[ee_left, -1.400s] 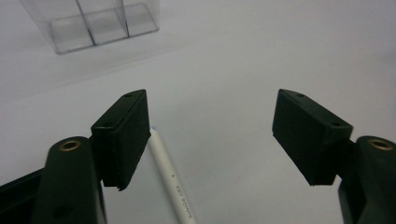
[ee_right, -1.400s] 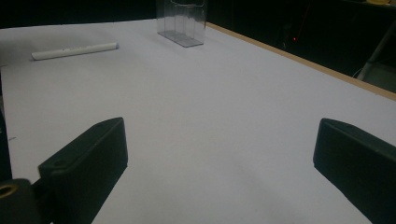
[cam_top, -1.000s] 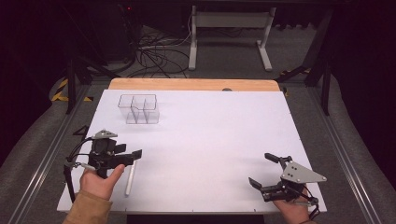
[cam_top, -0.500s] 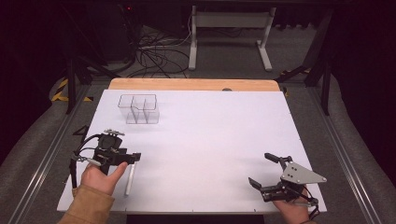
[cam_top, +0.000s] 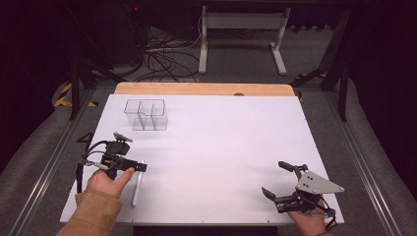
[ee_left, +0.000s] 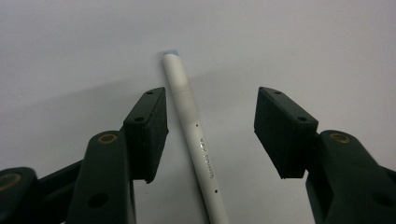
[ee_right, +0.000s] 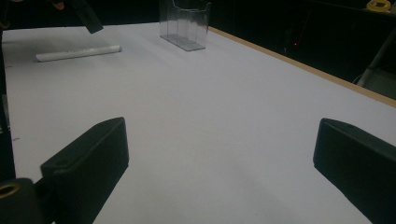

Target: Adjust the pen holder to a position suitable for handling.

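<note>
Here the left gripper (ee_left: 210, 135) fingers, closing, straddle the white pen (ee_left: 196, 140) untouched; clear organizer (cam_top: 146, 114) well apart.

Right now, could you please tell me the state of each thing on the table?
White pen: lying flat, between the jaws, not yet gripped.
Left claw: open, jaws just been closing around the pen.
Right claw: open, holding nothing.
Clear organizer: upright, looks empty.

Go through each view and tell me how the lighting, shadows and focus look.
High view: the white table is evenly lit and bright, the room behind it dark; the picture is slightly soft. Left gripper view: the white pen is sharp enough to show its print, with soft shadows beside it and the jaws. Right gripper view: dim, near jaws blurred, the clear organizer sharper.
</note>
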Available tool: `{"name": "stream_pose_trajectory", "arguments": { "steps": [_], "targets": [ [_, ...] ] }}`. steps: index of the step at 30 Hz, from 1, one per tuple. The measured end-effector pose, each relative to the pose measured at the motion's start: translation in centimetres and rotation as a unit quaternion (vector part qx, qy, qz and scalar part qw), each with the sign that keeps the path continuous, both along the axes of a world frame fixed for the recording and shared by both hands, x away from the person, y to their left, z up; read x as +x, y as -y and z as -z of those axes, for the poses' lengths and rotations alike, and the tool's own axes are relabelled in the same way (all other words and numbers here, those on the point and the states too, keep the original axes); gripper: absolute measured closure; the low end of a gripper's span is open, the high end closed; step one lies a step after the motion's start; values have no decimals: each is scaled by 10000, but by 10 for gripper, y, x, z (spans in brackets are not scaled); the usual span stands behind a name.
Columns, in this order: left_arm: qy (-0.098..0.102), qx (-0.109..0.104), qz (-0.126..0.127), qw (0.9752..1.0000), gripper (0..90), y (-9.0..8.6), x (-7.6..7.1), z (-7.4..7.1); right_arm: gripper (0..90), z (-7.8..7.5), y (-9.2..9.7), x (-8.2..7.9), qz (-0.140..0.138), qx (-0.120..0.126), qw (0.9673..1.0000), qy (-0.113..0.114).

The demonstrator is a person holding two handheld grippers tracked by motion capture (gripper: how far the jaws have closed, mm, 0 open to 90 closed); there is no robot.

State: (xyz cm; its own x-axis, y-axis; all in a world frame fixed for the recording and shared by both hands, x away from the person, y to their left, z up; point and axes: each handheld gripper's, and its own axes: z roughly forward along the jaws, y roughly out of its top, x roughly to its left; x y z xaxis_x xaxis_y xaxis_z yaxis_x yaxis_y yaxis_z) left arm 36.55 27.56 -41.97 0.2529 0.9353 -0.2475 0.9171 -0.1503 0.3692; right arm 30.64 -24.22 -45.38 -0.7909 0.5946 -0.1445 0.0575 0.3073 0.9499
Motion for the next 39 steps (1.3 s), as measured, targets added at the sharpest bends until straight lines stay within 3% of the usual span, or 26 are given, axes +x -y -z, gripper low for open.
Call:
{"name": "stream_pose_trajectory", "arguments": {
  "steps": [4,11,14,20,29,33,39],
  "targets": [
    [-290,15,-34,9996,461,-1,6,4,37,-1,0,-1,-13,-4,10000,27],
    [-463,-35,-127,9988,466,-2,11,7,38,0,0,-1,-36,-16,10000,29],
    [-469,-133,-158,9987,469,-3,12,8,37,0,0,-1,-42,-15,10000,19],
    [-490,-123,-177,9986,482,-4,13,11,37,0,-1,-1,-51,-31,10000,32],
    [-473,179,-323,9982,602,-2,17,18,38,0,0,0,-9,-42,10000,32],
    [-510,224,-335,9979,657,0,18,19,37,1,0,0,-1,-56,10000,15],
    [-551,242,-351,9976,660,3,19,22,38,0,0,0,-5,-65,10000,28]
  ]
}}
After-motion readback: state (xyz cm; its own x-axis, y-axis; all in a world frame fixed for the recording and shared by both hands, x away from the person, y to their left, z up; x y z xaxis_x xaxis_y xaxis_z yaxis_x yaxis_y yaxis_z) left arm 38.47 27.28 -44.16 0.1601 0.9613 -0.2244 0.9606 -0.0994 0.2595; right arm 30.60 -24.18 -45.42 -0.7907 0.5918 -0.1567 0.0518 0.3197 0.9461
